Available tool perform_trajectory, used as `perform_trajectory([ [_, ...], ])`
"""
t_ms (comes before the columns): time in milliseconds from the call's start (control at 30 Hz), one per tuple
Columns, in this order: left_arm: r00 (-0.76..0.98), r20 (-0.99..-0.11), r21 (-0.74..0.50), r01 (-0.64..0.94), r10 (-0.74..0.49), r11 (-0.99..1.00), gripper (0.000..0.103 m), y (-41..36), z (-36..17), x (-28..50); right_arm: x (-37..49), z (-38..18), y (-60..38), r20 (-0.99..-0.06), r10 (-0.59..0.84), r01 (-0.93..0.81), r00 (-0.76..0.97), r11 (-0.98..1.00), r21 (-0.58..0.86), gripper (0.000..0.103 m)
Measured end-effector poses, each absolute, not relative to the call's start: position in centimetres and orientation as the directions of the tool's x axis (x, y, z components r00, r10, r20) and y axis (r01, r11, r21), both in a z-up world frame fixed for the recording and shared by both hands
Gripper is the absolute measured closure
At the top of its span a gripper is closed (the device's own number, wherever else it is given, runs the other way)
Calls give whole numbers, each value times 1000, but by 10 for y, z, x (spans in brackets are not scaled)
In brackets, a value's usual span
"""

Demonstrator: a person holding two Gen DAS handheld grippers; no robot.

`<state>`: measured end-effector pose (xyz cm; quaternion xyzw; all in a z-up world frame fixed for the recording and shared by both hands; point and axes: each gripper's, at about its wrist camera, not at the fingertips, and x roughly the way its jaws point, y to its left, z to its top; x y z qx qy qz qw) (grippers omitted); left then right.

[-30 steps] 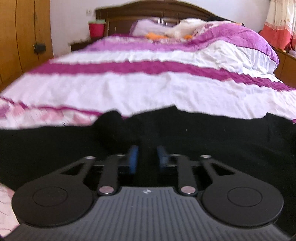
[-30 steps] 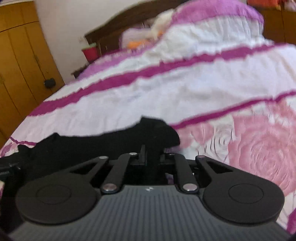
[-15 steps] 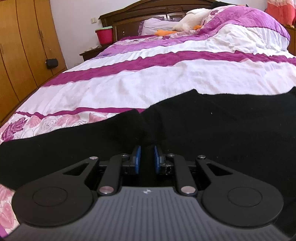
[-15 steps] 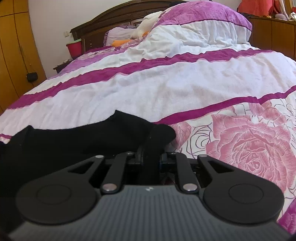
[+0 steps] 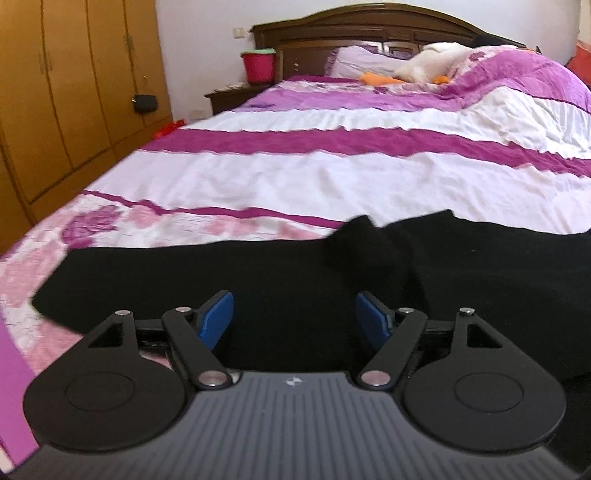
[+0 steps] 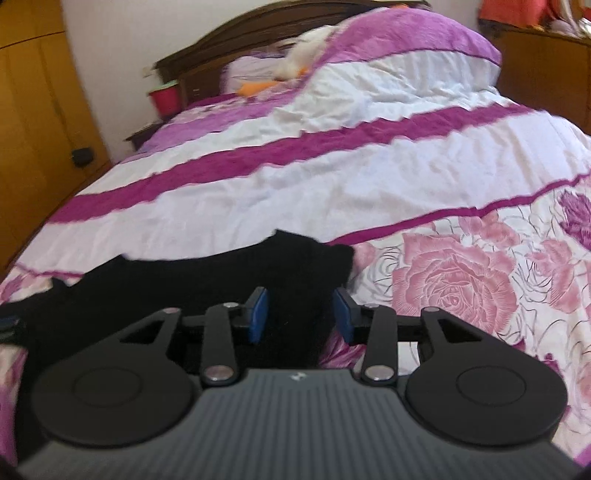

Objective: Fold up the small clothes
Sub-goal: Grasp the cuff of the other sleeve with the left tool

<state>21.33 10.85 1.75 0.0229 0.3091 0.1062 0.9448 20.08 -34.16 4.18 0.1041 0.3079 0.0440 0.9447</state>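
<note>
Black garment (image 5: 295, 280) lies spread across the near end of the bed (image 5: 332, 177), one fold apparently laid. Left gripper (image 5: 293, 317) and right gripper (image 6: 300, 314) have just been opening, fingers spread, pinching nothing; further folds likely remain.

Black garment (image 5: 295, 280) on a white quilt (image 5: 332, 177) striped in magenta.
The quilt's near edge carries pink roses (image 6: 454, 284). Both grippers are black with blue pads (image 5: 216, 317). The wardrobe (image 5: 74, 92) is honey-brown, the headboard (image 5: 369, 29) dark brown, the bucket (image 5: 258, 66) red, the wall white.
</note>
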Motion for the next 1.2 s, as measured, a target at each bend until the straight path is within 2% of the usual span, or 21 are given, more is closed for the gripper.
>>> perform_trajectory([
  [133,784,-574,105,-216,237,971,20,133,26,194,178,57,-332,-596,165,-61,786,980,190,61],
  [300,755,-631,-44,-267,181,963,19,180,22,177,164,64,-305,-664,185,-159,724,982,101,61],
  [467,724,-662,-120,-358,194,926,19,226,14,170,151,64,-276,-697,225,-234,681,969,84,62],
  [800,676,-701,-240,-521,225,819,19,305,-7,181,134,30,-245,-764,204,-174,612,977,121,62],
  [1000,670,-698,-222,-538,253,813,14,313,-19,201,130,-2,-236,-790,169,-98,589,986,137,62],
  [1200,648,-698,-161,-558,306,814,4,308,-29,216,122,-18,-241,-759,161,-21,631,981,191,60],
])
